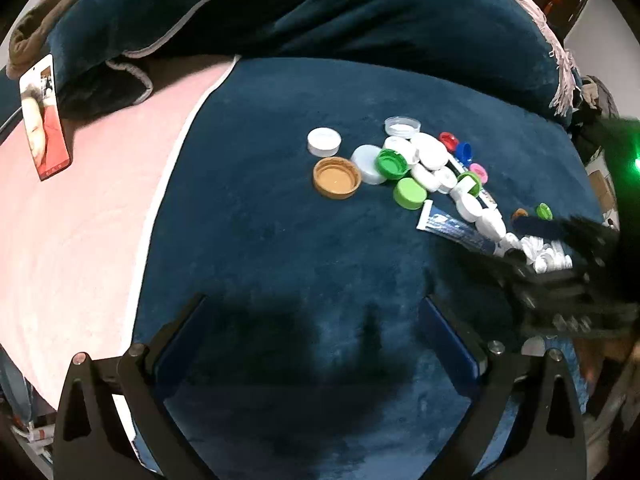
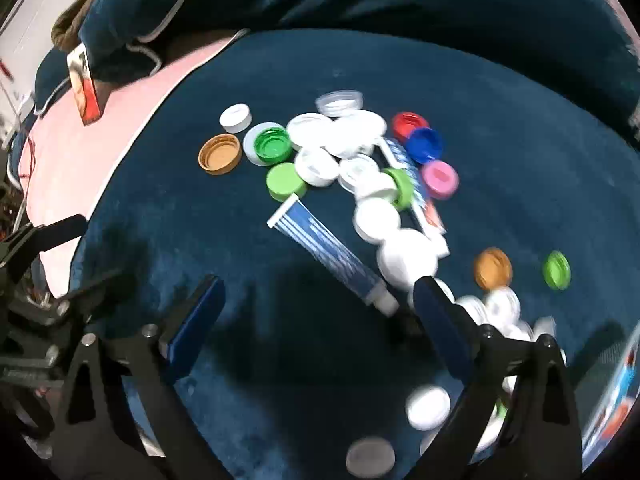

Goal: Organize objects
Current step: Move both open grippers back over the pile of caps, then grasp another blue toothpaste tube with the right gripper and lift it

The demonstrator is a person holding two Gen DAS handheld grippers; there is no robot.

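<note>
A heap of bottle caps lies on a dark blue velvet cover [image 1: 260, 240]: white ones, a green cap [image 1: 392, 164] [image 2: 273, 145], an orange cap [image 1: 337, 178] [image 2: 220, 154], and red, blue and pink ones. A blue-and-white toothpaste tube [image 1: 452, 230] [image 2: 328, 248] lies beside them. My right gripper [image 2: 318, 284] is open, pointing steeply down; the tube's cap end lies just inside its right finger [image 2: 436, 308], untouched. More white caps sit behind that finger. My left gripper [image 1: 312, 304] is open over bare cloth, well short of the heap.
A phone [image 1: 44, 120] [image 2: 84, 88] lies on a pink sheet [image 1: 80, 220] to the left. A bulky dark blue quilt [image 1: 320, 12] rises behind the heap. A second orange cap [image 2: 493, 268] and a green cap [image 2: 557, 270] lie apart at the right. A grey cap [image 2: 370, 458] sits near the bottom edge.
</note>
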